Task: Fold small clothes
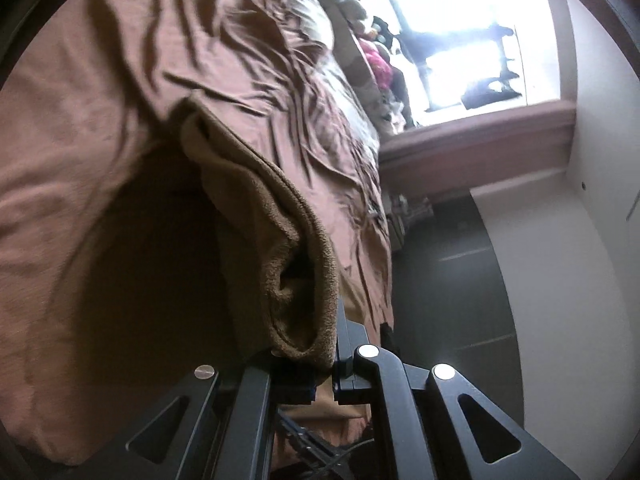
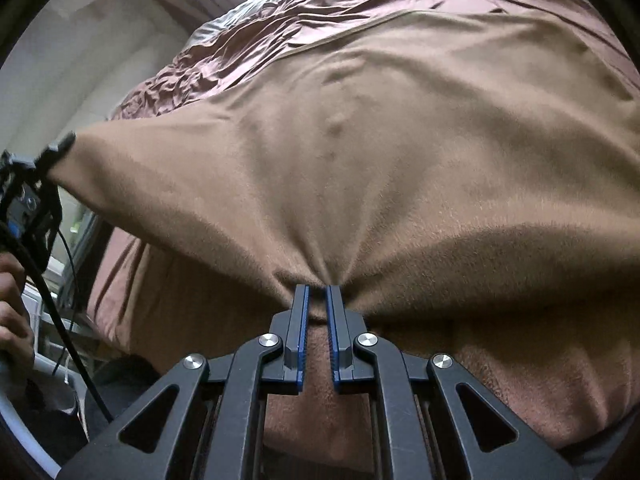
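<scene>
A brown fleece cloth (image 2: pixel 360 140) hangs stretched between both grippers above a bed with a rumpled pinkish-brown sheet (image 2: pixel 320 12). My right gripper (image 2: pixel 317 290) is shut on a bunched spot along the cloth's near edge, and folds fan out from the pinch. My left gripper (image 2: pixel 60 146) shows at the far left of the right wrist view, gripping a corner and pulling it taut. In the left wrist view the cloth (image 1: pixel 280 240) droops in a thick fold over the left gripper (image 1: pixel 322 346), which is shut on its edge. The fold hides the fingertips.
The bed sheet (image 1: pixel 100 80) fills the left of the left wrist view. Beyond it are a bright window (image 1: pixel 460 32), a pile of items with something pink (image 1: pixel 378 60), dark floor (image 1: pixel 448 280) and a white wall (image 1: pixel 580 240). A person's hand (image 2: pixel 12 312) and black cable (image 2: pixel 60 300) sit at left.
</scene>
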Motion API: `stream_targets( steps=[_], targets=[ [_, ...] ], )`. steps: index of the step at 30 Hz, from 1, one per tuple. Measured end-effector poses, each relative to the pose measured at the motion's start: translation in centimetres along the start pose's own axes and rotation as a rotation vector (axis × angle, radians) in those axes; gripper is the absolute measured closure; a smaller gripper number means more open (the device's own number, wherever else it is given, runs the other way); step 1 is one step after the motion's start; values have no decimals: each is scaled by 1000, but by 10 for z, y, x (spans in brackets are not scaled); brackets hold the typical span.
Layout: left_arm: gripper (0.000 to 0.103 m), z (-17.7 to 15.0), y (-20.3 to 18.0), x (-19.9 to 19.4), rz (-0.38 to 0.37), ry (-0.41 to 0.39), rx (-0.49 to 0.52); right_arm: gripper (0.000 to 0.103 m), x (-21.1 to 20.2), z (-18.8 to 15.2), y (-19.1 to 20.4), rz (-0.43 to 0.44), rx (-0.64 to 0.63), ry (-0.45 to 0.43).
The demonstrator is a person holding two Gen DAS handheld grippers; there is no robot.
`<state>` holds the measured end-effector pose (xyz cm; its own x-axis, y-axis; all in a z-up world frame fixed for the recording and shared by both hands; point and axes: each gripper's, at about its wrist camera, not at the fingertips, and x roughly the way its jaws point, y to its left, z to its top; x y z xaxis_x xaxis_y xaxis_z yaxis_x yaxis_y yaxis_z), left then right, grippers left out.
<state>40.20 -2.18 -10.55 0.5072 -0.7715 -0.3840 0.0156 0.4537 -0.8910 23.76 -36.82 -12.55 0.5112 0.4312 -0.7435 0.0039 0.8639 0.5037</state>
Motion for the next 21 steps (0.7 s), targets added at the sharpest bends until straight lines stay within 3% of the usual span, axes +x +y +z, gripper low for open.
stream_targets(
  steps=[5, 14, 21],
  targets=[
    [99, 0, -34, 26, -5, 48, 75, 97, -23, 7, -12, 30, 27, -32],
    [99, -9, -95, 83, -10, 146, 191, 97, -122, 10, -71, 2, 158, -190],
    [99, -26, -122, 127, -1, 219, 239, 97, -169, -2, -92, -4, 171, -217]
  ],
)
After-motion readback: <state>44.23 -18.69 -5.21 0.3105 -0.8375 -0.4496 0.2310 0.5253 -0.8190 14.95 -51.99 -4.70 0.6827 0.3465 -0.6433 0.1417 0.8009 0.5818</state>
